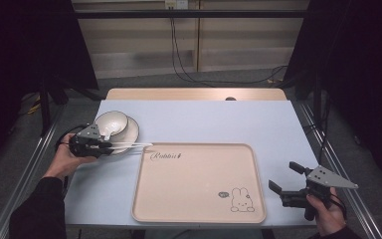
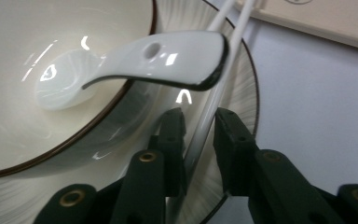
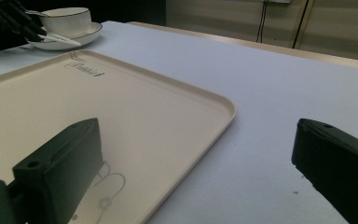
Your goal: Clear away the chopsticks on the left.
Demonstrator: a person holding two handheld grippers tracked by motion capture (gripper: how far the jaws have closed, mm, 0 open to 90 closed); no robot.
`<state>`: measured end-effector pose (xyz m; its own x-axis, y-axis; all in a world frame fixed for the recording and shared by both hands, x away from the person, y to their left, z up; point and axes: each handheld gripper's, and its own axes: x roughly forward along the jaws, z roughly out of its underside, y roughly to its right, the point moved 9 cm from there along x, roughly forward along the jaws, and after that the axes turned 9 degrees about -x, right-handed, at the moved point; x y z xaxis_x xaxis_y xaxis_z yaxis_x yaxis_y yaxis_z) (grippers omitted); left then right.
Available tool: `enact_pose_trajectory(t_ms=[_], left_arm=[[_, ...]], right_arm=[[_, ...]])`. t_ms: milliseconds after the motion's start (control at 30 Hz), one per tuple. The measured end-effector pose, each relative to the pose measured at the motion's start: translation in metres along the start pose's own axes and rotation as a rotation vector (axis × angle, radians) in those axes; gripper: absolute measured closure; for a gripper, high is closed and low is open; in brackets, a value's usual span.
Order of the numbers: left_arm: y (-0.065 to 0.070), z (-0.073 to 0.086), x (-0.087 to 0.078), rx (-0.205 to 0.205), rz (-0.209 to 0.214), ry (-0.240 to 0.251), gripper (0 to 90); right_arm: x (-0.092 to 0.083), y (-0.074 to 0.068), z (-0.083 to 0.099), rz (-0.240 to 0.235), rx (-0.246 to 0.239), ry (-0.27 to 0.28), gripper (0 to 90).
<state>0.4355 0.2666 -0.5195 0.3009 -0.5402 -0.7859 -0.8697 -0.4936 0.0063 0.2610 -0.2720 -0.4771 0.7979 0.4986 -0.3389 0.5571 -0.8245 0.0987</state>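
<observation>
Your left gripper (image 2: 199, 122) has its fingers pinched on the white chopsticks (image 2: 214, 88), which lie across the saucer (image 2: 242, 93) rim beside the bowl (image 1: 110, 123), reachable from the side. Right gripper (image 1: 284, 178) idles wide open by the tray (image 1: 199, 219).

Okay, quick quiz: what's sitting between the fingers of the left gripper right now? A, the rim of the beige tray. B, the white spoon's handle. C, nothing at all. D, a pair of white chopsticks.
D: in the left gripper view the white chopsticks run between the left gripper fingers, while the spoon rests in the bowl and the tray lies apart.
</observation>
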Motion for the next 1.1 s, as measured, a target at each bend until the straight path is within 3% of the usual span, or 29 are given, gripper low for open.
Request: enact_pose_trajectory(t_ms=[233, 267, 300, 467, 600, 667, 800, 900, 967, 1000, 1100], left_arm=[[0.002, 0.0, -0.001, -0.002, 0.023, -0.016, 83.8], [0.003, -0.001, 0.0, -0.024, 0.025, -0.001, 83.9], [0.002, 0.0, -0.002, -0.02, 0.031, -0.017, 84.0], [0.002, 0.0, -0.002, -0.062, 0.021, -0.001, 84.4], [0.006, -0.004, -0.007, -0.11, 0.042, 0.029, 84.5], [0.007, -0.004, -0.009, -0.113, 0.051, 0.026, 84.6], [0.01, -0.007, -0.016, -0.152, 0.038, 0.051, 84.6], [0.012, -0.006, -0.021, -0.169, 0.035, 0.044, 84.6], [0.013, -0.006, -0.026, -0.183, 0.013, 0.057, 84.6], [0.016, -0.007, -0.032, -0.21, 0.013, 0.073, 84.6], [0.019, -0.007, -0.041, -0.223, -0.009, 0.088, 84.6]], right_arm=[[0.0, 0.0, 0.0, 0.001, 0.0, -0.004, 1.3], [0.0, 0.0, 0.0, 0.0, -0.002, -0.003, 1.3], [0.0, 0.0, 0.0, 0.001, -0.002, -0.003, 1.3], [0.0, 0.0, 0.001, 0.0, 0.002, -0.006, 1.3], [0.001, 0.0, 0.001, -0.003, 0.004, -0.008, 1.3], [0.0, 0.0, 0.001, -0.003, 0.003, -0.006, 1.3], [0.0, 0.0, 0.001, -0.004, 0.004, -0.005, 1.3], [0.0, 0.0, 0.0, -0.003, 0.001, -0.002, 1.3], [0.0, 0.0, 0.0, -0.004, 0.003, -0.001, 1.3], [0.0, -0.001, 0.0, -0.006, 0.002, -0.002, 1.2], [0.001, 0.0, 0.0, -0.006, 0.002, -0.003, 1.3]])
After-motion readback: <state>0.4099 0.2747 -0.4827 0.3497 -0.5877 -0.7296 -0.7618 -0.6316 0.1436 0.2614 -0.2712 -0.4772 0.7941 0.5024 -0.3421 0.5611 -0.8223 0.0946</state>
